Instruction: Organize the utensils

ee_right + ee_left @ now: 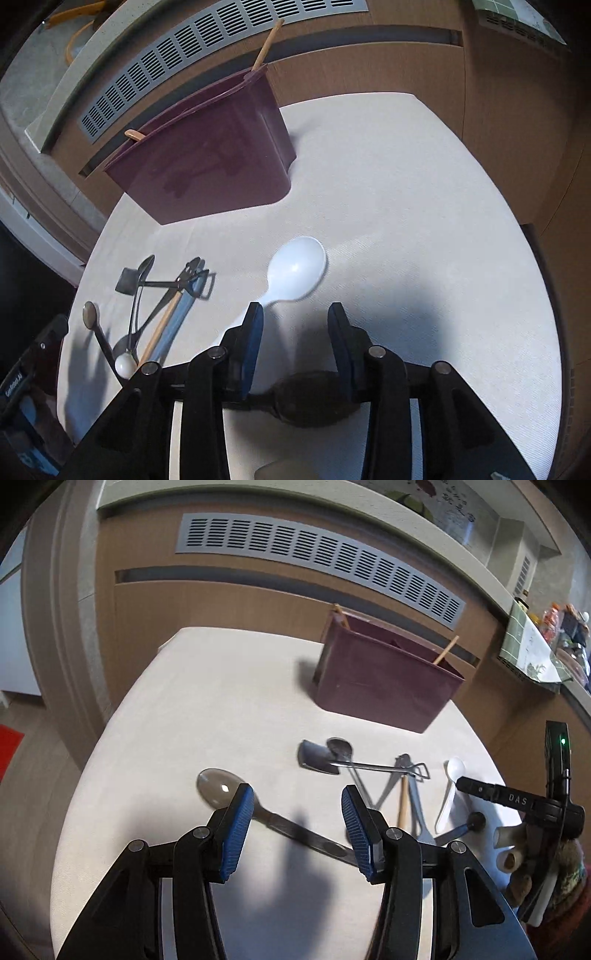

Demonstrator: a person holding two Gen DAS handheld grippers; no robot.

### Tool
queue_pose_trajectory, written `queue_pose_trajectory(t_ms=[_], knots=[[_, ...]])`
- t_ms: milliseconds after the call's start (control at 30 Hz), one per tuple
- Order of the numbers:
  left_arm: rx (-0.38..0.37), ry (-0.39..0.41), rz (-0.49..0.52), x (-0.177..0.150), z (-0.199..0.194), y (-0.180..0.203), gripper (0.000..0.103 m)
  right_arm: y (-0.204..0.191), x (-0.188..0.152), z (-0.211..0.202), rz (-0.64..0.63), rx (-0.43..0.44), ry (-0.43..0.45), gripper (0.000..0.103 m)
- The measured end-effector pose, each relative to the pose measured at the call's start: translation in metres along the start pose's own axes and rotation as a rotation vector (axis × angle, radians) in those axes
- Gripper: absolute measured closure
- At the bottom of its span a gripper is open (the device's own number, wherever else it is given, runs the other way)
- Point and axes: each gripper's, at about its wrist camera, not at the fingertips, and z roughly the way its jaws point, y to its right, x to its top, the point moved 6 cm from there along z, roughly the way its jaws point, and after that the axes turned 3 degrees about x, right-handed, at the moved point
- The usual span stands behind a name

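Hiding white spoon handle: right gripper fingers.

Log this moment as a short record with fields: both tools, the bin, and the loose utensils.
left tool: open, over the handle of a metal spoon lying on the table
right tool: open, beside the handle of a white plastic spoon
bin: maroon, upright, wooden sticks poking out
loose utensils: crossed pile of metal pieces on the table between the two spoons
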Motion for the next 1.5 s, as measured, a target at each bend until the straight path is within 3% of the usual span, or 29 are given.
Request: queue_pose_trajectory(t_ms=[200,500,633,700,967,1167,1500], knots=[[0.011,-0.031,-0.031,-0.001,0.01,-0.009,0.052,-0.012,0.016,0.019,-0.019,-0.077,0.017,0.061],[0.047,-0.082,-0.114,-0.011,0.016,-0.032,0.052,-0.038,0.022,0.037,-0.183,-0.26,0.0,0.059],[0.07,-0.11,-0.151,-0.013,0.02,-0.04,0.052,-0.045,0.017,0.034,-0.262,-0.241,0.013,0.068],[0.071,-0.123,-0.178,-0.012,0.023,-0.044,0.052,-0.046,0.013,0.028,-0.288,-0.226,0.031,0.088],[0.118,-0.136,-0.197,0.007,0.047,-0.043,0.052,-0.026,0.003,-0.011,-0.297,-0.167,0.092,0.094],[0.136,-0.152,-0.103,0.016,0.067,-0.018,0.051,-0.018,0.004,-0.021,-0.288,-0.152,0.107,0.094],[0.201,-0.162,0.169,0.003,0.07,0.021,0.048,-0.011,-0.001,-0.015,-0.261,-0.136,0.095,0.093]])
